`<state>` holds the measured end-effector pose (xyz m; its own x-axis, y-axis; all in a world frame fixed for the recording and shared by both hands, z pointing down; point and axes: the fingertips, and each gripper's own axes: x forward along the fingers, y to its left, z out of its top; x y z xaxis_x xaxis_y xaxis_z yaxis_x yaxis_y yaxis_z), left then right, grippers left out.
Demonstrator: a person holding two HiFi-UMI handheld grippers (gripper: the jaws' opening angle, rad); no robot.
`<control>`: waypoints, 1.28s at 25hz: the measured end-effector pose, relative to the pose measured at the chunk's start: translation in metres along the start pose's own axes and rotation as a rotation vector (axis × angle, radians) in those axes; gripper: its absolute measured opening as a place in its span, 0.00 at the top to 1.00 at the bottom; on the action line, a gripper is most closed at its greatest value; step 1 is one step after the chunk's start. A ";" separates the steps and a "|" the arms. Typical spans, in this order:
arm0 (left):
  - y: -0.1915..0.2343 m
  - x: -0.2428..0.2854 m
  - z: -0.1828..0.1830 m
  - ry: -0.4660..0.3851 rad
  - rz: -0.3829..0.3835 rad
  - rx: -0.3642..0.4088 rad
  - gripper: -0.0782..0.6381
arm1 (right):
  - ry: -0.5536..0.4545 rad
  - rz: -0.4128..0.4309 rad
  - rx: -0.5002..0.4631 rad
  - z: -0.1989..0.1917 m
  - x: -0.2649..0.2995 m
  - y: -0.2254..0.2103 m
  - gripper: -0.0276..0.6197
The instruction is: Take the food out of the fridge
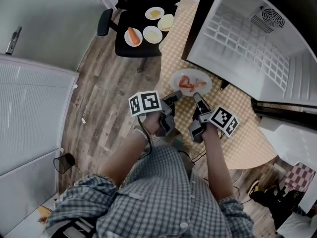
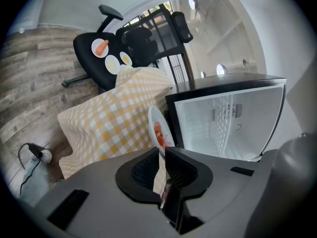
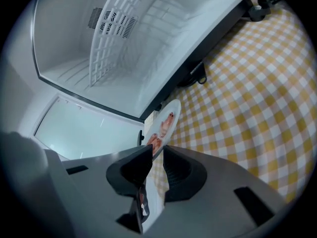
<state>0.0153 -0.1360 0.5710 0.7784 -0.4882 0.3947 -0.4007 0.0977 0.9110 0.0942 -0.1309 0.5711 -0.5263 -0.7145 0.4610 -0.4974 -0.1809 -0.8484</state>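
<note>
- Grippers, two of them: the left gripper [image 1: 173, 97] and the right gripper [image 1: 198, 98]. Both are grey moulded plastic with black pads, and each carries one marker cube [image 1: 144, 103] printed in black-and-white squares.
- One plate [image 1: 190, 82], round, white and glossy, is held at its near rim by both tools. The left gripper's jaws stand narrow with the thin rim pinched between the pads. The right gripper's jaws are clamped on the rim in the same way.
- The food [image 1: 186, 84] lies on that plate as a few thin, reddish-pink strips.
- The plate is out of the fridge, low over the tablecloth and just in front of the open compartment. From where I stand I cannot tell if it is resting on the cloth.
- One fridge [image 1: 225, 6] stands open. It has a dark outer casing and a smooth white lining, with one white wire-grid shelf [image 1: 242, 43] and one round slotted vent [image 1: 272, 18] on the back wall.
- One tablecloth [image 1: 242, 143], soft, in yellow-and-white check, hangs over a rounded edge.
- One chair [image 1: 124, 49], a black office type with armrests, has four small round plates [image 1: 152, 34] on its seat. One holds an orange carrot [image 1: 132, 34]. The other three hold pale yellowish food.
- The floor [image 1: 104, 103] is grey-brown wood-grain planks.
- The person wears one shirt [image 1: 158, 192] of woven grey-and-white check.
</note>
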 end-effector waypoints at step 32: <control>0.032 0.003 -0.012 0.138 0.142 0.149 0.73 | 0.038 -0.143 -0.038 -0.011 0.006 -0.031 0.84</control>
<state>0.0104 -0.1242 0.6030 0.7640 -0.3544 0.5392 -0.5696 0.0223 0.8216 0.0989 -0.1224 0.6034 -0.4738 -0.6570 0.5864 -0.5945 -0.2527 -0.7634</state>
